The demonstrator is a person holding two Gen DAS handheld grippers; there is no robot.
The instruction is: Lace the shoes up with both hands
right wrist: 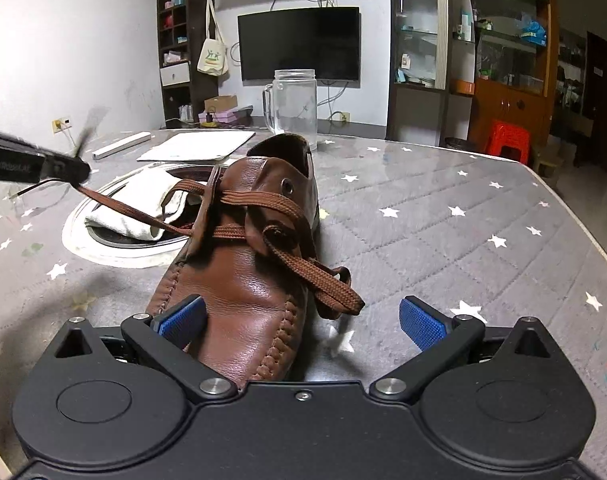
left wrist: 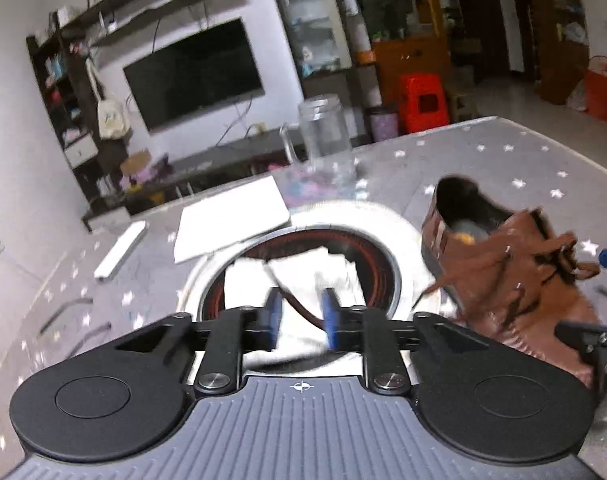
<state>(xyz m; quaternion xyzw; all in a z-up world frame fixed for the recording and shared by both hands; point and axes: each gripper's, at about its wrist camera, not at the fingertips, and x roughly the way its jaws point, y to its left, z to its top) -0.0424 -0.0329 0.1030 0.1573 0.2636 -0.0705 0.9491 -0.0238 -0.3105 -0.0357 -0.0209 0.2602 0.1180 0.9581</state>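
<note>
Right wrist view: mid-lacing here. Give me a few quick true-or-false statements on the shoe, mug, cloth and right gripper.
1. The right gripper stands wide open, with the shoe's toe between its fingers. True.
2. The brown shoe lies tipped on its side. False: it stands upright on its sole on the table.
3. A glass mug stands behind the shoe's heel. True.
4. The white cloth is stuffed inside the shoe. False: it lies in the round recess beside the shoe.
</note>
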